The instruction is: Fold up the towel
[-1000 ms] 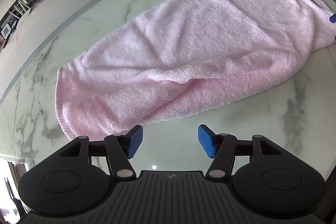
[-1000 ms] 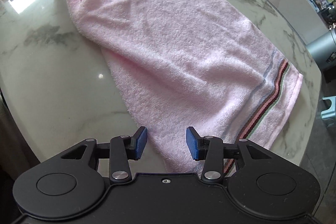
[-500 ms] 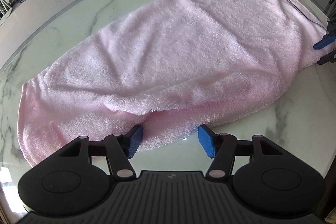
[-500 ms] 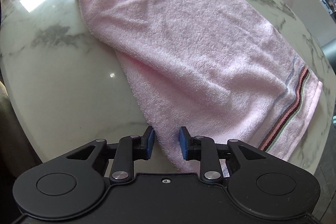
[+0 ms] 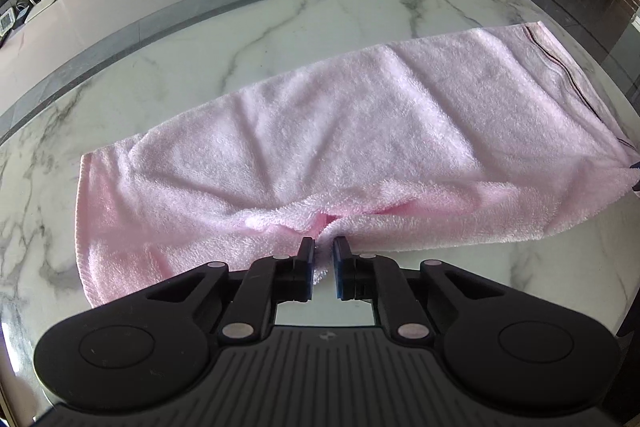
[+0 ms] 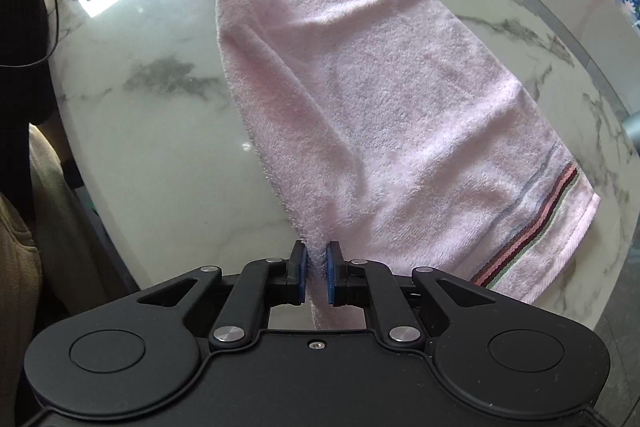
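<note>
My left gripper and right gripper clench the pink towel's near long edge, its length running left to right between them on the table.

White marble table, grey-veined, glossy; pink towel lies on it, near edge between left tongs.

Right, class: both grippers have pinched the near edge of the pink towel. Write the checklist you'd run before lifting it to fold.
1. Left gripper shut on the pink towel: ok.
2. Right gripper shut on the same edge: ok.
3. Grip includes every layer: cannot tell.
4. Towel lying flat: not ok, bunched around the left grip.
5. Marble table beyond the far edge bare for the fold: ok.
</note>
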`<move>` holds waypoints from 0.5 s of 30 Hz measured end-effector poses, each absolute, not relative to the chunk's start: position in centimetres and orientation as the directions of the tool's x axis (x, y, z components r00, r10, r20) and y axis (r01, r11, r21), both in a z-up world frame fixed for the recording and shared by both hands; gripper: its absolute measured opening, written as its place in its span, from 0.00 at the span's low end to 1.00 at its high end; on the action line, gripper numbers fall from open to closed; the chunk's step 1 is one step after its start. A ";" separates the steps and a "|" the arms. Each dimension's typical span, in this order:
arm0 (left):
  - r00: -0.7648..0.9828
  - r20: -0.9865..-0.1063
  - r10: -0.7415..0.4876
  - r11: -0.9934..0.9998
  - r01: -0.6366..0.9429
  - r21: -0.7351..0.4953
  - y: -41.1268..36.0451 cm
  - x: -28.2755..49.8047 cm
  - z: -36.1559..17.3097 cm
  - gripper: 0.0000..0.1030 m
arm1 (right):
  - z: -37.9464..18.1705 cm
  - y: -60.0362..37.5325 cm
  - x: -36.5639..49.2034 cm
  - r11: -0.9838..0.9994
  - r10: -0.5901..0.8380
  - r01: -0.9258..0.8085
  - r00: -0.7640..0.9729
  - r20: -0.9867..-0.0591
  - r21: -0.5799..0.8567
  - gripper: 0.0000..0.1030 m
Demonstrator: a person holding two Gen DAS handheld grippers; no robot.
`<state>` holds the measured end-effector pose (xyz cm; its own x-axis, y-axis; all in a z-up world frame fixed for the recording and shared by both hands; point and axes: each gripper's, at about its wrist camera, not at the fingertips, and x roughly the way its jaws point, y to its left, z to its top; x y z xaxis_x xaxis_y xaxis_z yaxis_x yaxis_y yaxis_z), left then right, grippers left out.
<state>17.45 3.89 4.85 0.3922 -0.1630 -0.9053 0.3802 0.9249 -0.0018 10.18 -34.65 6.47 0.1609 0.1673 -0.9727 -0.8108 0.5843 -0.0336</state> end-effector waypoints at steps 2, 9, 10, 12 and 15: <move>0.396 -0.906 -0.149 0.924 0.381 0.015 4.3 16.8 5.3 0.09 | 7.1 -35.1 10.3 0.592 0.180 -0.806 0.151 -0.972 -0.016 0.08; 0.417 -0.900 -0.128 0.921 0.387 0.048 4.7 16.2 6.6 0.08 | 8.9 -36.9 11.4 0.649 0.211 -0.761 0.142 -0.967 0.030 0.08; 0.407 -0.902 -0.143 0.919 0.393 0.032 4.6 16.1 6.4 0.08 | 8.6 -37.0 12.0 0.672 0.199 -0.741 0.160 -0.967 0.016 0.08; 0.386 -0.908 -0.162 0.907 0.422 0.018 4.0 15.5 6.1 0.08 | 7.9 -36.8 13.5 0.708 0.165 -0.706 0.190 -0.968 -0.018 0.08; 0.359 -0.916 -0.179 0.875 0.484 0.019 3.0 14.3 5.7 0.10 | 7.0 -36.6 15.5 0.736 0.124 -0.675 0.203 -0.971 -0.047 0.08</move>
